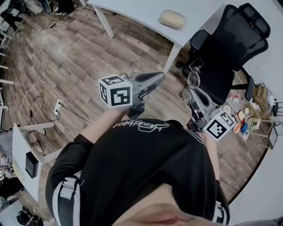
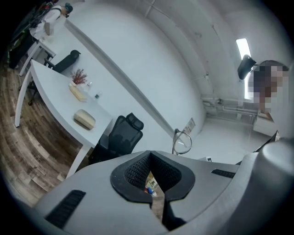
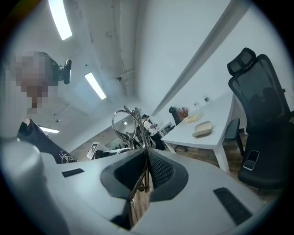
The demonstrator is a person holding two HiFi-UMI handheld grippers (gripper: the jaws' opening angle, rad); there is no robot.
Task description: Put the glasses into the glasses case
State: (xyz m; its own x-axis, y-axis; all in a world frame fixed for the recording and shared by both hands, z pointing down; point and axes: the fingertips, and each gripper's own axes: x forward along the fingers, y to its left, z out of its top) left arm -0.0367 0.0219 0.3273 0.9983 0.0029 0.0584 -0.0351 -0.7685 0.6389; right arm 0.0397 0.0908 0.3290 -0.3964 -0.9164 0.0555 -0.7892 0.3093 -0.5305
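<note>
Right gripper (image 1: 193, 89) clamped on the glasses (image 1: 193, 78), held in mid-air at 2 o'clock from frame centre. Left gripper (image 1: 155, 79) at 12. Glasses case (image 1: 172, 19) lies on white table (image 1: 132, 9) at 1 o'clock, well apart.

Left gripper view: jaws together, nothing between.

Right gripper view: pads pinch the thin metal arms, lens ring upright above. Judged light, fragile, bendable; hold by arms, never by the slippery lenses.

White table (image 1: 132, 9), top of frame: beige glasses case (image 1: 172, 19) lying on it. Wood-plank floor (image 1: 75, 57): black office chair (image 1: 230, 48) upper right.
</note>
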